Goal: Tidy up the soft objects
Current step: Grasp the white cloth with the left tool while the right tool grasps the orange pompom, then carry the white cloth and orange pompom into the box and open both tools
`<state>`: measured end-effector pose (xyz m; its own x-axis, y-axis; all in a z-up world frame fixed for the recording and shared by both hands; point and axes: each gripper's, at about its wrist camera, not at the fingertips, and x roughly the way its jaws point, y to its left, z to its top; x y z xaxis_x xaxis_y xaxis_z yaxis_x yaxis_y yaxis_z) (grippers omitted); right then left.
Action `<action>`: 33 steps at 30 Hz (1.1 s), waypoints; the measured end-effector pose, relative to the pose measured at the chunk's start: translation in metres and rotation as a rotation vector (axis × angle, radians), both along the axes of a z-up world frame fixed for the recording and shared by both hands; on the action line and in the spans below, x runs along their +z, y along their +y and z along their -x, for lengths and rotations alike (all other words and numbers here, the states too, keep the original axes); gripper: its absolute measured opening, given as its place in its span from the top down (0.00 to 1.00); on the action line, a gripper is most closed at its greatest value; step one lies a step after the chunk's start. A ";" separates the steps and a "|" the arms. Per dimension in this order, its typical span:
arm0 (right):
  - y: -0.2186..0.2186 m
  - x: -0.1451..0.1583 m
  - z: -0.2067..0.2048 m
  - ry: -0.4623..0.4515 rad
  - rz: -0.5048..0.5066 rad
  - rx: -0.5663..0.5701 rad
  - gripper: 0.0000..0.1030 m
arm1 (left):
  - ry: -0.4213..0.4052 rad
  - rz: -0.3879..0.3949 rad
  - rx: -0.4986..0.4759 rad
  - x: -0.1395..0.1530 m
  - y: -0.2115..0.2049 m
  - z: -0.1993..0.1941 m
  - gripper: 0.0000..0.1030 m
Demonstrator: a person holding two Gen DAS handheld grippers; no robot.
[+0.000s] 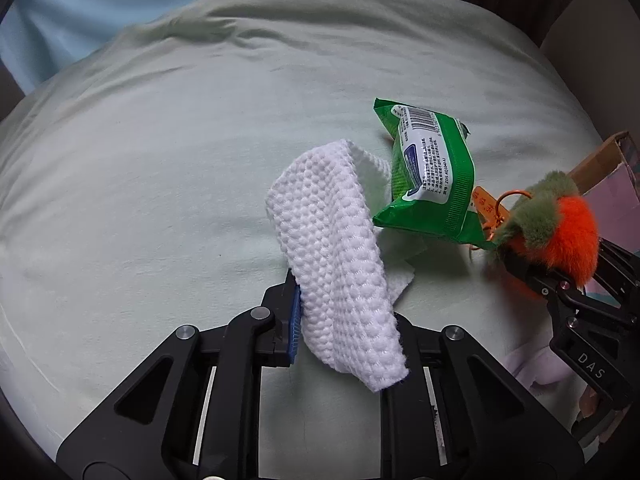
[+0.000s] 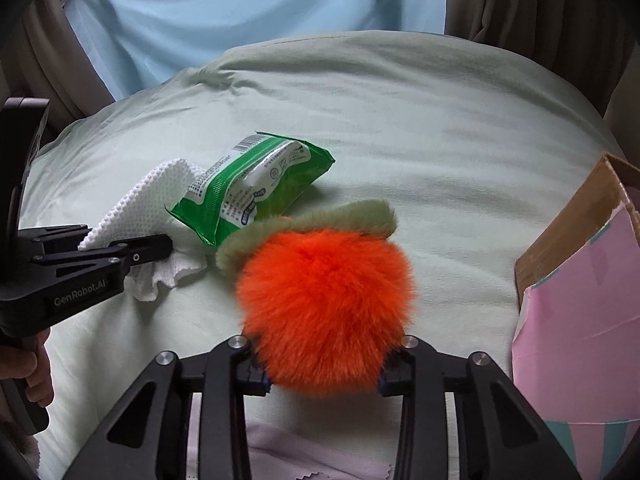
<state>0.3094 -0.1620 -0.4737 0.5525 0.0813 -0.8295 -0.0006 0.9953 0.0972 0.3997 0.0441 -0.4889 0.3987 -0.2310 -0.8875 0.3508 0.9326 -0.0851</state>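
Left hand-held gripper is clamped on a white waffle-weave cloth; right hand-held gripper is closed on an orange plush keychain with a green furry top. Both items are gripped low over the pale green bed. A green wipes packet lies ungripped between them, touching the cloth. Judgement: sorting is at an early stage; nothing visible is placed yet. The right wrist view alone shows the pink-lined cardboard box clearly, a likely destination, and a person's hand holding the left tool. The left view alone shows the keychain's copper ring.
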 end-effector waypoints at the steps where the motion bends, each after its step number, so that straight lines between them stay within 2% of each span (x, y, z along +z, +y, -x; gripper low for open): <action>1: 0.000 0.003 0.002 -0.009 0.000 -0.001 0.69 | -0.004 0.004 0.010 0.002 0.002 0.002 0.86; 9: 0.001 0.029 0.017 -0.060 0.001 -0.003 0.69 | -0.020 0.037 0.087 0.026 0.025 0.017 0.87; 14: 0.003 0.060 0.028 -0.099 -0.002 -0.003 0.69 | -0.058 0.054 0.102 0.061 0.030 0.032 0.87; 24: 0.010 0.163 0.068 -0.194 -0.026 0.001 0.69 | -0.150 0.089 0.144 0.169 0.043 0.085 0.87; 28: 0.005 0.213 0.091 -0.208 -0.028 -0.018 0.69 | -0.161 0.077 0.156 0.217 0.046 0.109 0.87; 33: -0.010 0.266 0.115 -0.209 -0.002 -0.046 0.69 | -0.172 0.080 0.156 0.265 0.029 0.136 0.87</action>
<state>0.1945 -0.1716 -0.2077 0.7156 0.0533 -0.6965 0.0246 0.9945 0.1013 0.2633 0.0735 -0.2238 0.5783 -0.2220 -0.7851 0.2192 0.9692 -0.1126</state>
